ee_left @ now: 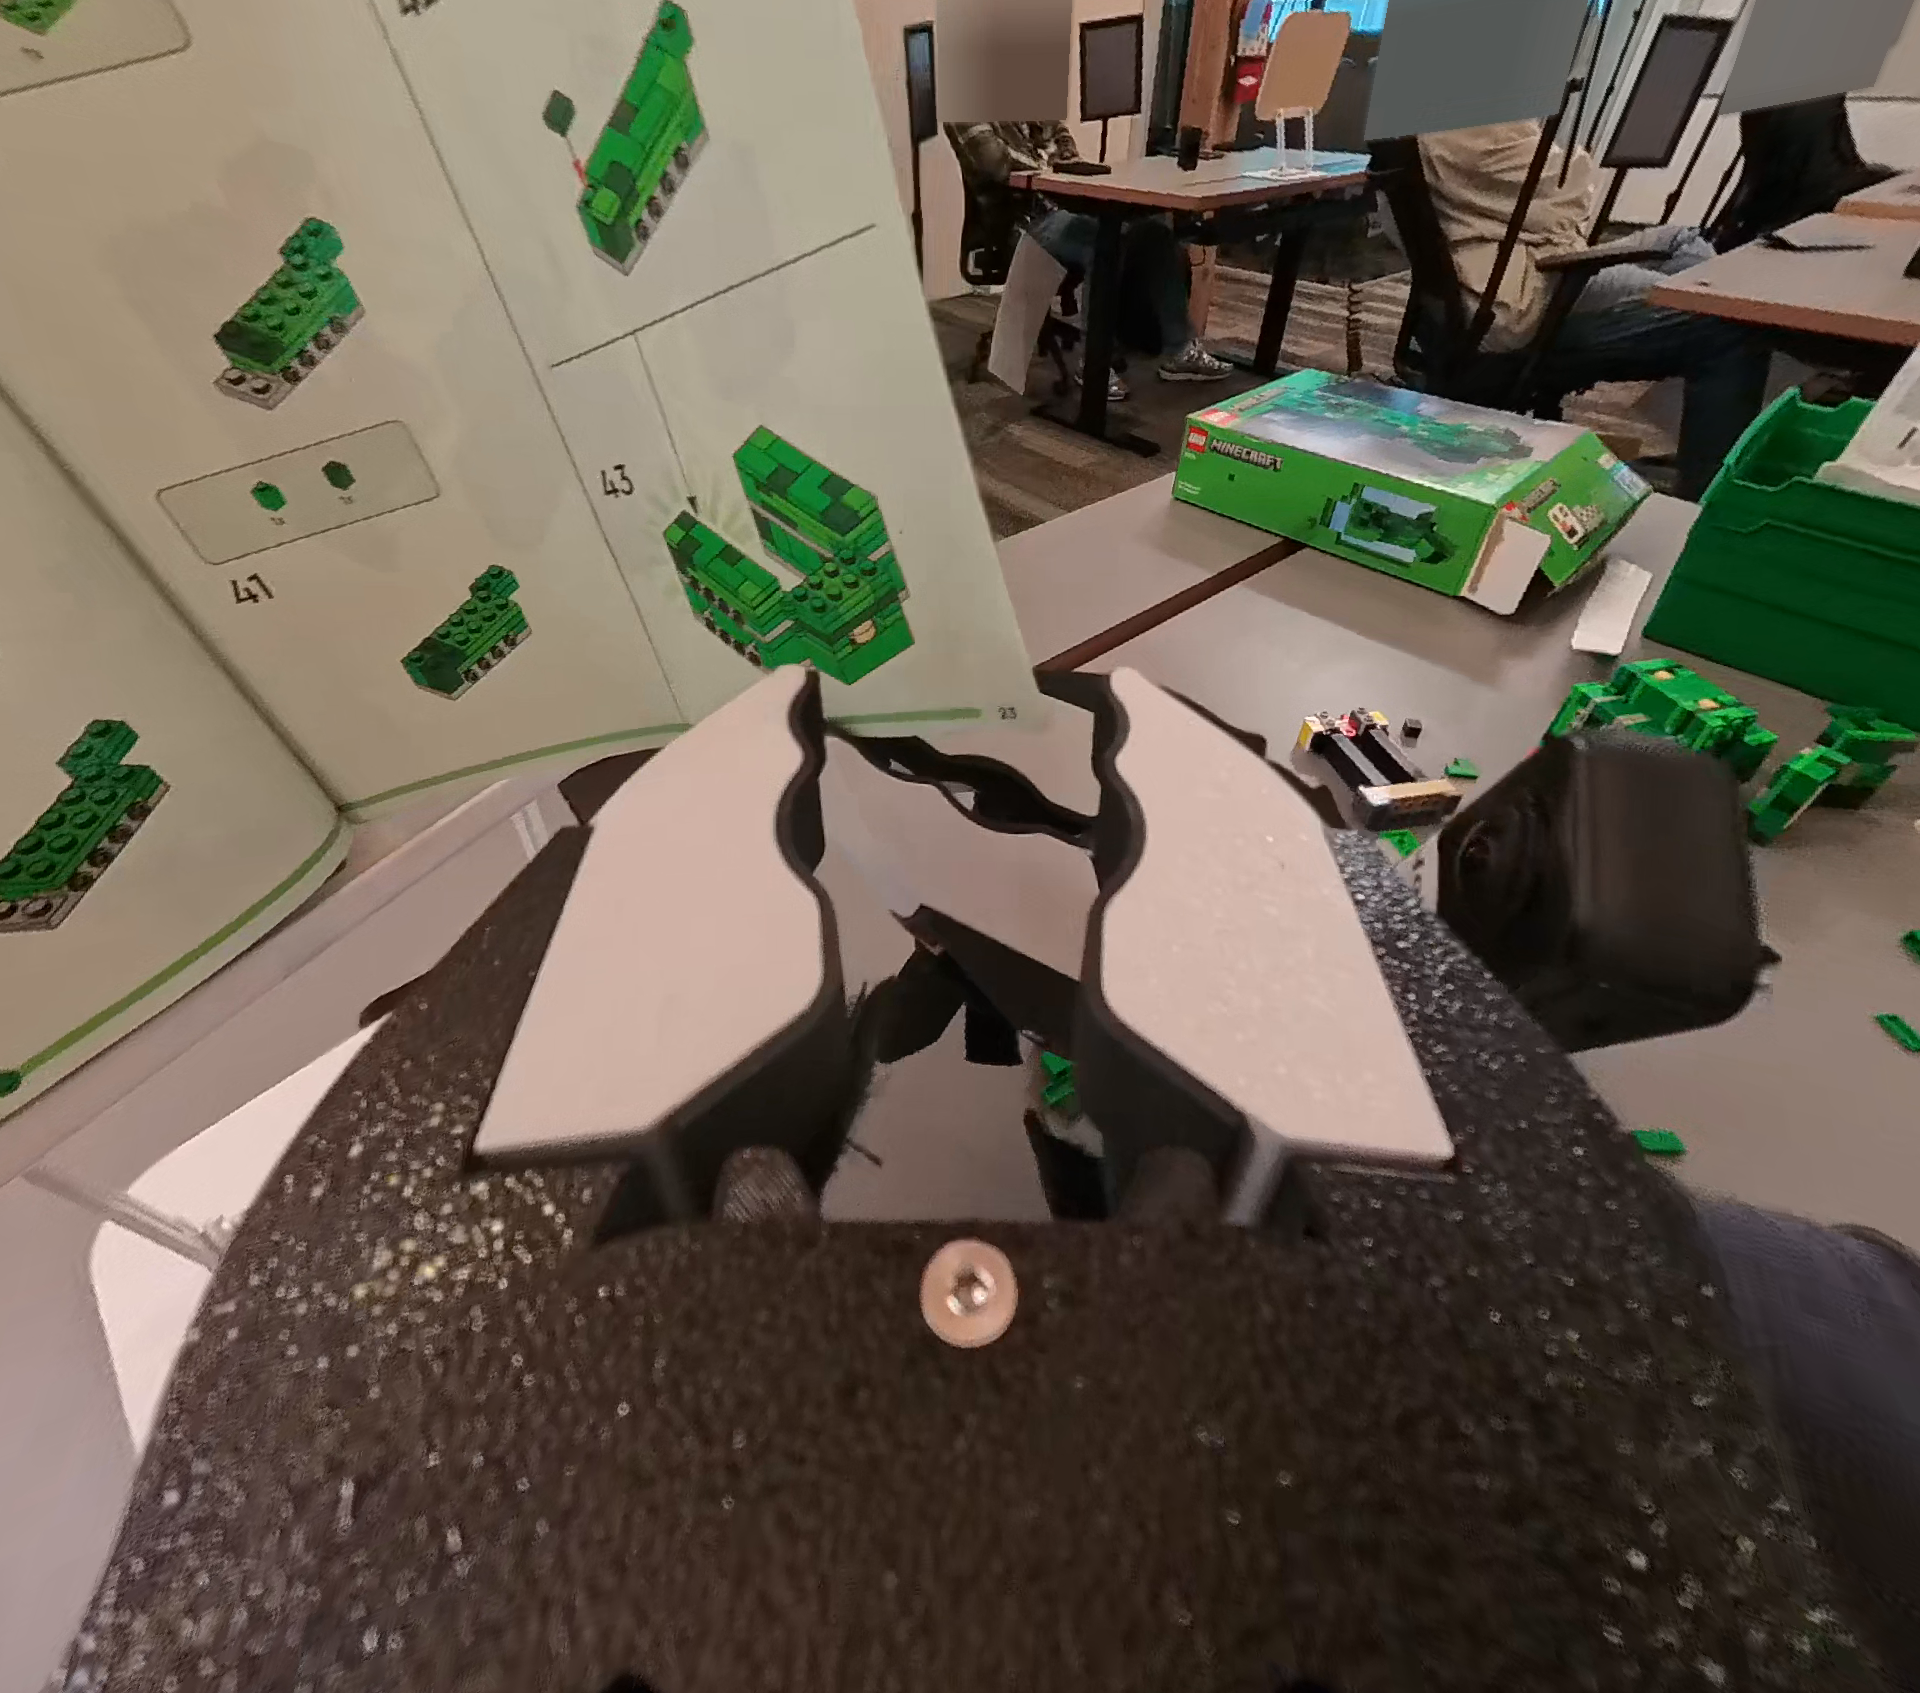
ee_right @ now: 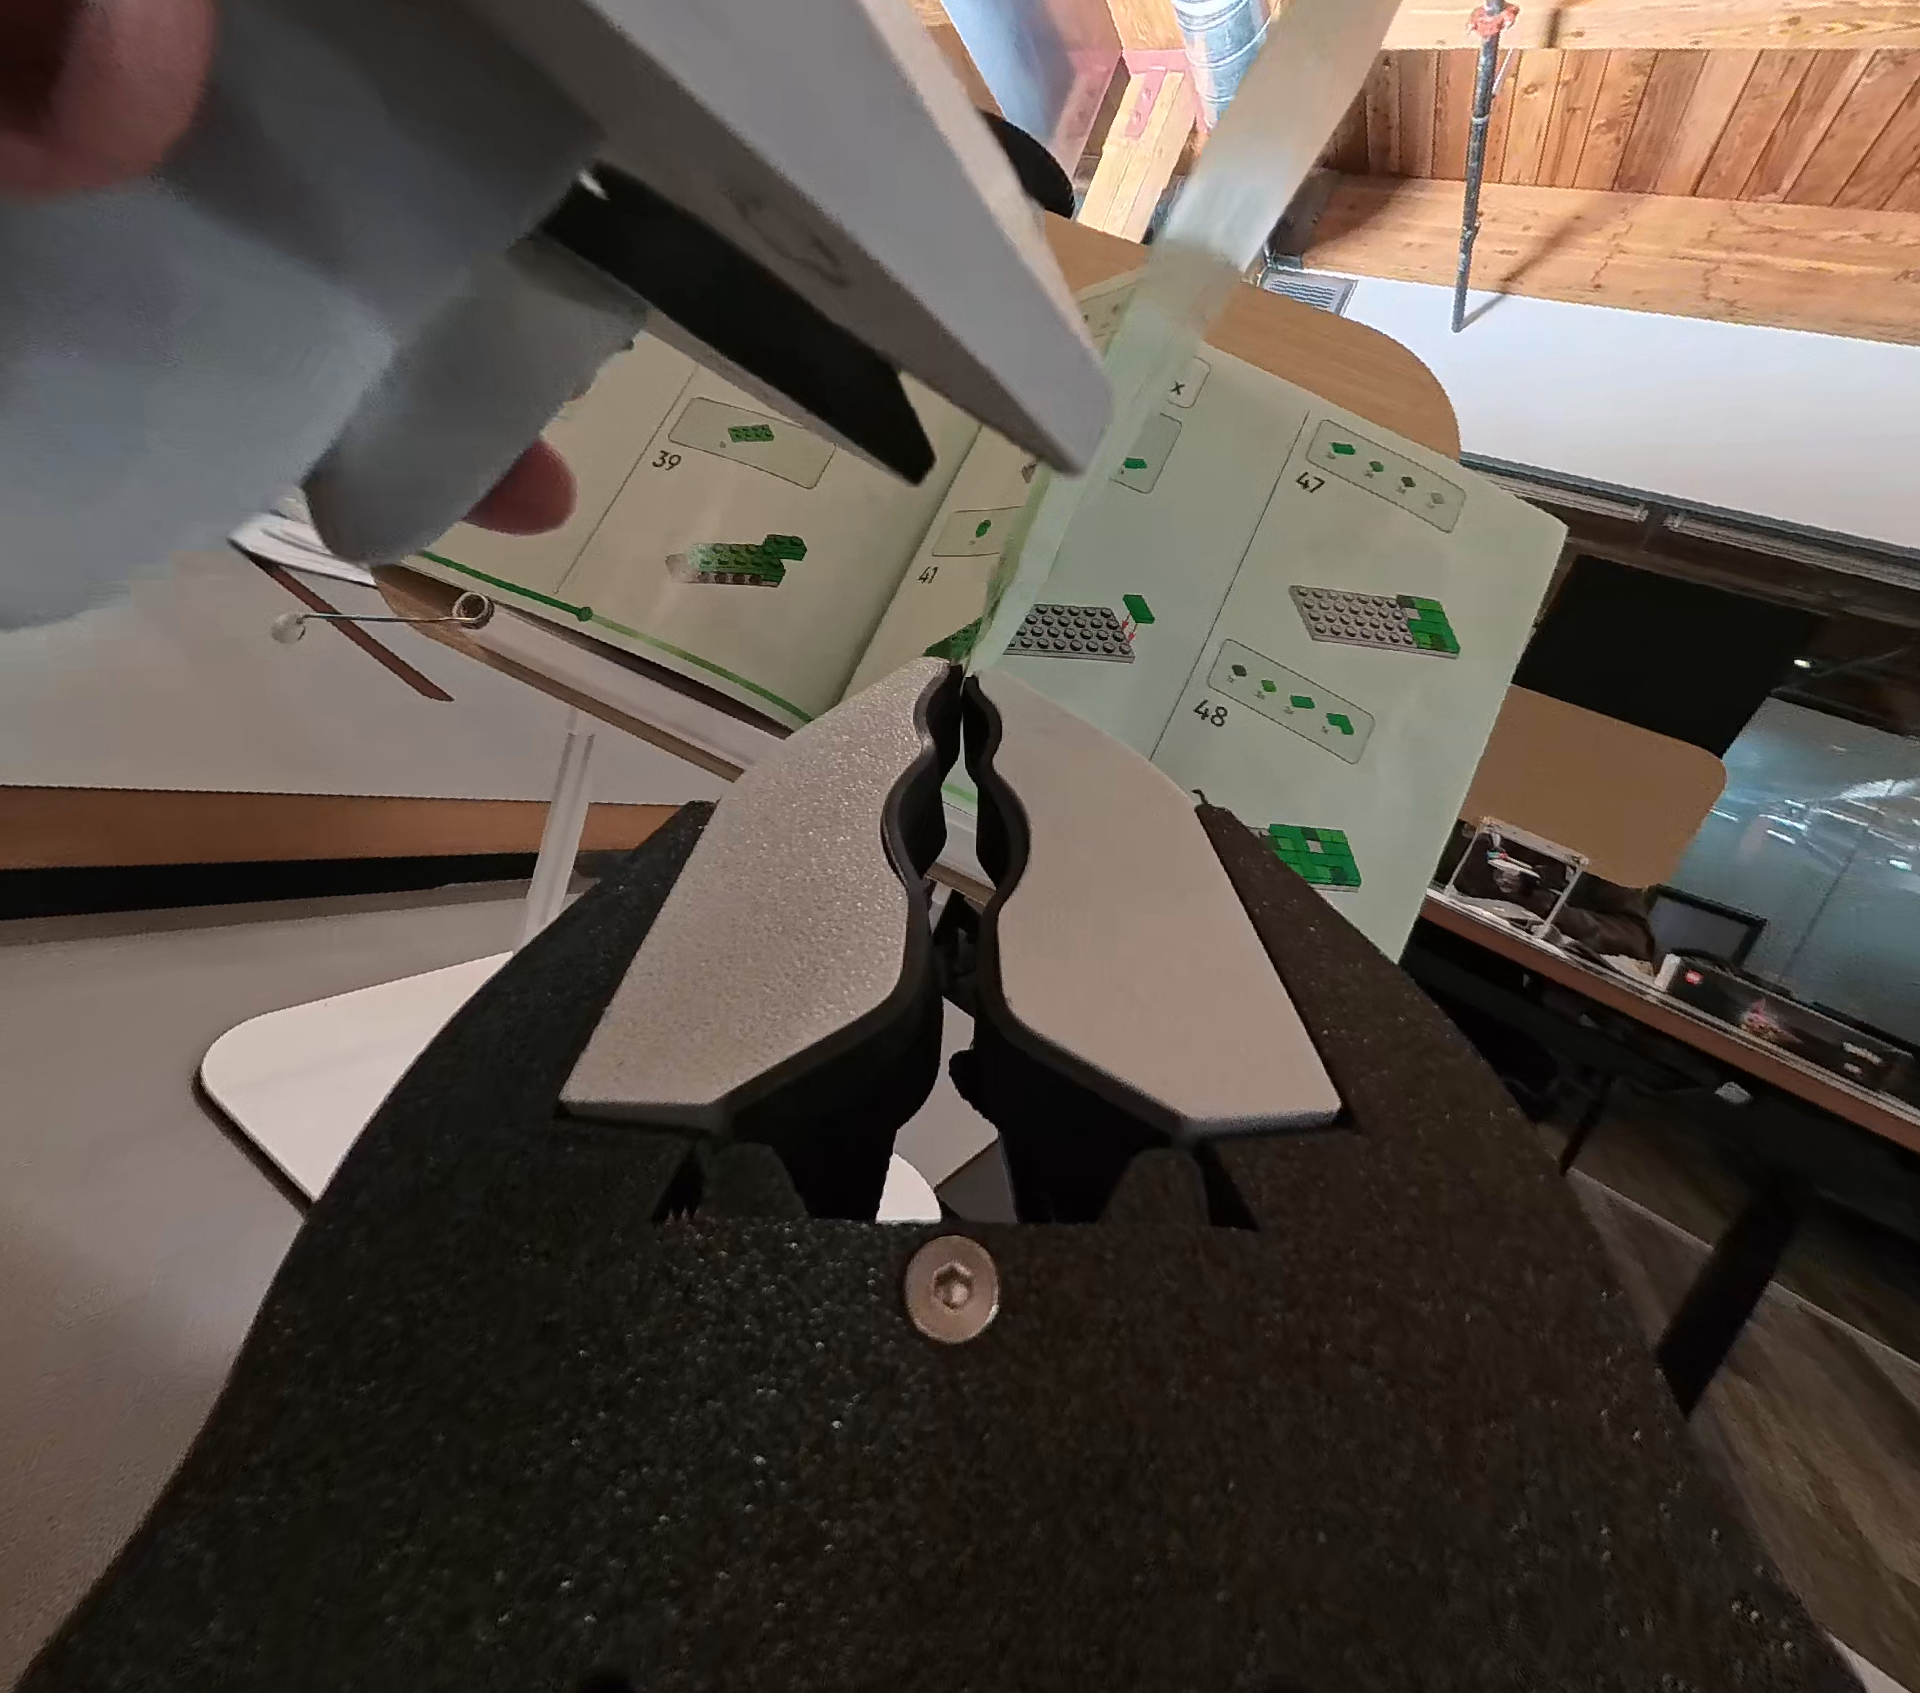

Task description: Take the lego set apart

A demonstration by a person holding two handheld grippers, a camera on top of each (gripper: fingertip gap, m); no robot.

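An open instruction booklet (ee_left: 416, 293) stands propped up at the left. My right gripper (ee_right: 961, 687) is shut on the bottom edge of one booklet page (ee_right: 1247, 116), which stands up edge-on. My left gripper (ee_left: 961, 708) is open and empty, just above the right gripper's fingertips (ee_left: 977, 781) and near the page's lower corner. One of its fingers (ee_right: 831, 189) shows large at the upper left of the right wrist view. Partly taken-apart green lego pieces (ee_left: 1662, 708) and a small black and yellow piece (ee_left: 1361, 760) lie on the grey table (ee_left: 1299, 667) at the right.
The green lego box (ee_left: 1403, 490) lies on the table farther back, with a stack of green bins (ee_left: 1797, 542) at the right edge. Small green bits (ee_left: 1657, 1142) are scattered near the front right. The booklet leans on a wooden board (ee_right: 1351, 355) with a white base (ee_right: 312, 1093). People sit at desks behind. The left gripper's tips are roughly 6 cm from the right gripper's.
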